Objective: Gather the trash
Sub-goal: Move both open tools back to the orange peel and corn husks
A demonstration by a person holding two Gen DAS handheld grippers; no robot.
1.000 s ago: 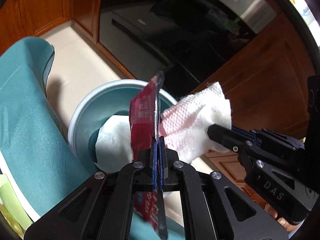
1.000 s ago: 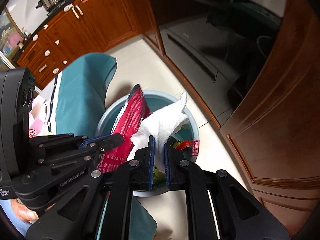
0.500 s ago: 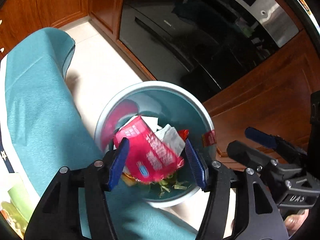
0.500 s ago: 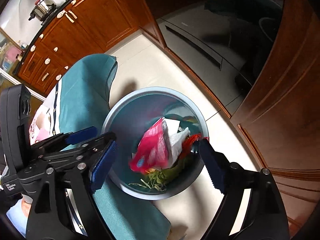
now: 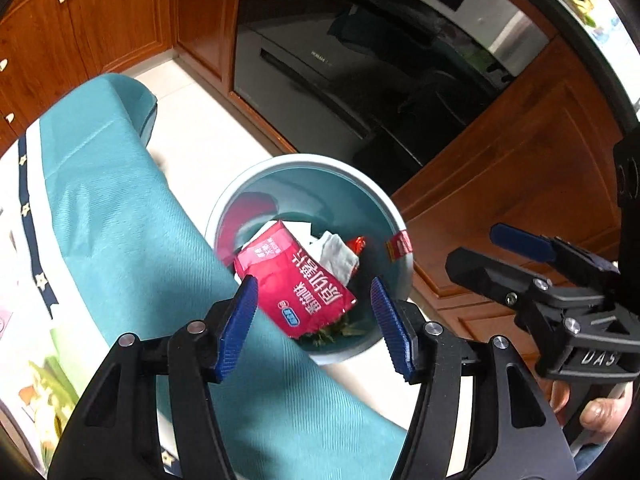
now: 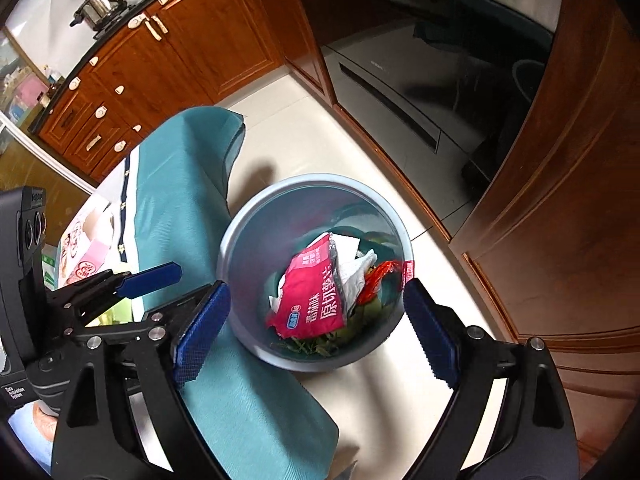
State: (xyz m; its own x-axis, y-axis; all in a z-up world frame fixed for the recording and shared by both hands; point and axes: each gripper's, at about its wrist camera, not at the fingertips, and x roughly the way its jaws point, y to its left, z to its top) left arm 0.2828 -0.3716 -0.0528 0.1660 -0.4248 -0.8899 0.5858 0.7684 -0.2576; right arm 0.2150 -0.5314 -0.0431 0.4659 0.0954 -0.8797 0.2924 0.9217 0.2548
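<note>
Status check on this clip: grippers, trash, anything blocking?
Left gripper and right gripper: jaws open, empty. Red wrapper and tissue in the bin. Nothing blocking.

Left tongs (image 5: 316,322): jaws spread wide, nothing between the blue pads (image 5: 236,326), pointed downward. Right tongs (image 6: 316,334): likewise spread wide and empty, alongside the left. A fingertip (image 5: 600,414) shows below the right tongs' body.

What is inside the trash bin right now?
The trash bin holds a red snack bag on top, white tissue, a small red wrapper and green scraps. Anything beneath is covered.
</note>
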